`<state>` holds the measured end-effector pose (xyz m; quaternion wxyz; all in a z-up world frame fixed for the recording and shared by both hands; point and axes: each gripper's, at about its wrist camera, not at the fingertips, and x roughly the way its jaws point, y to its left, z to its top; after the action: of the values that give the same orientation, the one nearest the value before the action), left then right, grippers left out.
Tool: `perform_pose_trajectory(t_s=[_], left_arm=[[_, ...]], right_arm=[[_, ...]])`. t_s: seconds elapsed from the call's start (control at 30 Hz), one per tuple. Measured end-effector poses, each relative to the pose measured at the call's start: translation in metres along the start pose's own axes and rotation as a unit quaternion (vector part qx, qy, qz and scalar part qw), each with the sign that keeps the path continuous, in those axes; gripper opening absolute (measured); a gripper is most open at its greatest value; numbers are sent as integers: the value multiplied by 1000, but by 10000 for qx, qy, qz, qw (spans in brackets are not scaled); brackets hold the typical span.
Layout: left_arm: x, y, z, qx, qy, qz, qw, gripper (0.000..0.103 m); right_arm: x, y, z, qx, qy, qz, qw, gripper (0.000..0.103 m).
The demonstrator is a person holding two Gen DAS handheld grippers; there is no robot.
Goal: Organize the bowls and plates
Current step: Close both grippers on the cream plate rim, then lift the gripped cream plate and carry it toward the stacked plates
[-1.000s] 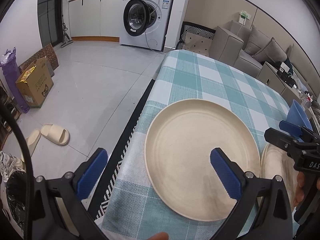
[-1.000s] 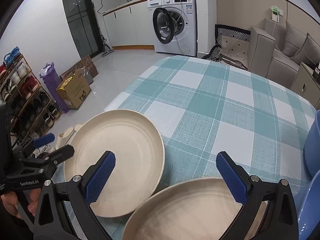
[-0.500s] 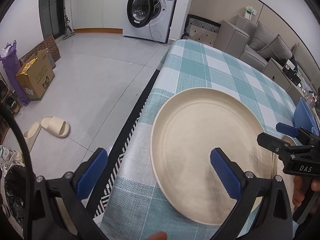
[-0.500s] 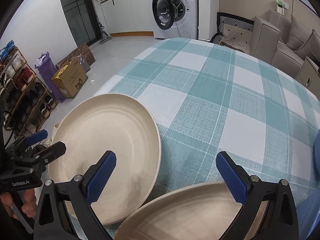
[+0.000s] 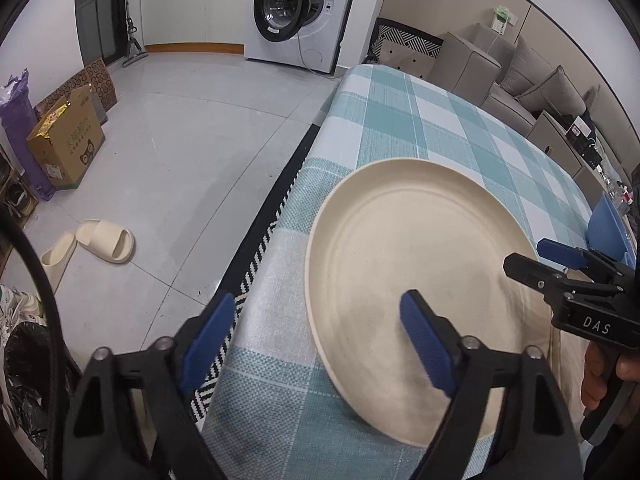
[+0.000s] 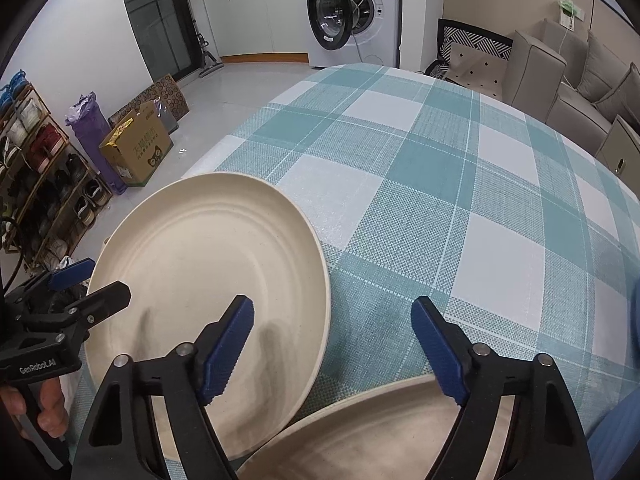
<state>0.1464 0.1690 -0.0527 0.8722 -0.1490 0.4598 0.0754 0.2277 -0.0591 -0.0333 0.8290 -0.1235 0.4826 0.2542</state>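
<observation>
A cream plate (image 5: 416, 264) lies flat near the left edge of the checked tablecloth (image 5: 400, 120); it also shows in the right wrist view (image 6: 208, 264). My left gripper (image 5: 316, 340) is open and empty, its right finger over the plate's near part, its left finger past the table edge. A second cream plate (image 6: 360, 432) lies just under my right gripper (image 6: 332, 348), which is open and empty above the gap between the two plates. A blue bowl (image 5: 606, 228) stands at the right.
The table's left edge (image 5: 280, 216) drops to a tiled floor with slippers (image 5: 104, 240), a cardboard box (image 5: 68, 140) and a shoe rack (image 6: 36, 168). A washing machine (image 6: 352, 12) and a grey sofa (image 6: 560, 72) stand beyond the table's far end.
Both grippers moved left and forward. The first plate has slid right in the left wrist view. The second plate has dropped lower in the right wrist view. Both grippers stay open.
</observation>
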Motion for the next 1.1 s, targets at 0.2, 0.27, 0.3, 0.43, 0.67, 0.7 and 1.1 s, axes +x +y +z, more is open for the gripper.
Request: perform_pose_trajectory(t_s=[0.2, 0.27, 0.3, 0.43, 0.67, 0.7, 1.1], left_arm=[[-1, 2, -1, 0, -22, 110, 9999, 62], [-2, 3, -1, 14, -29, 139, 9999, 59], [-3, 3, -2, 45, -35, 172, 9998, 55], [-4, 3, -2, 134, -43, 215, 9997, 46], [-7, -1, -2, 312, -3, 131, 9994, 26], [-7, -2, -3, 332, -8, 146, 9993, 25], [-10, -10, -3, 467, -59, 98, 9988, 20]], right_arm=[[1, 4, 0, -87, 7, 55, 9999, 62], [2, 6, 0, -126, 19, 50, 9999, 57], [2, 7, 0, -136, 26, 47, 9999, 55], [3, 9, -1, -164, 47, 40, 9998, 48], [4, 10, -1, -207, 33, -18, 9998, 33], [4, 10, -1, -224, 20, -44, 9997, 30], [3, 12, -2, -231, -43, -61, 9997, 18]])
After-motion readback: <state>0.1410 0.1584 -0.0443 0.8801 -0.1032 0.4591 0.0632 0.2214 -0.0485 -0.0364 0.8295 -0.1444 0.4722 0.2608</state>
